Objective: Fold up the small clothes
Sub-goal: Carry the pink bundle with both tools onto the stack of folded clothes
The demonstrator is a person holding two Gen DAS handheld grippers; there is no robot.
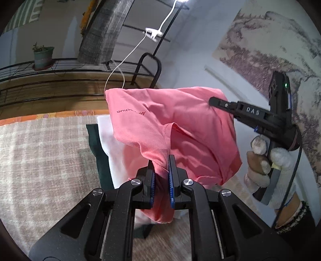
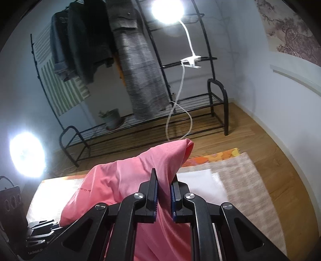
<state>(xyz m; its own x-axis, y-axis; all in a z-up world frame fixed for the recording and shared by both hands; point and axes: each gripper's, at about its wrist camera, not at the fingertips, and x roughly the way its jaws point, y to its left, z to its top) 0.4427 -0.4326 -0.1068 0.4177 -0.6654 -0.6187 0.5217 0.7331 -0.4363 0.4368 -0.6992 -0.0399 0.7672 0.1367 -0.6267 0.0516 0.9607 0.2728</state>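
A pink shirt (image 1: 176,124) with dark small lettering hangs in the air above the beige rug (image 1: 40,156). My left gripper (image 1: 161,172) is shut on a bunched edge of it. My right gripper (image 2: 164,190) is shut on another part of the pink shirt (image 2: 128,176); it also shows in the left wrist view (image 1: 212,101), its fingers pressed into the shirt's upper right. The shirt is stretched between the two grippers. A white garment (image 1: 108,140) and a dark green one (image 1: 94,140) lie flat on the rug underneath.
A black metal clothes rack (image 2: 140,128) with hanging clothes, a potted plant (image 2: 110,118) and a clip lamp (image 2: 168,10) stands behind the rug on the wooden floor (image 2: 250,130). A black box (image 2: 12,204) sits at left. A white wall is at right.
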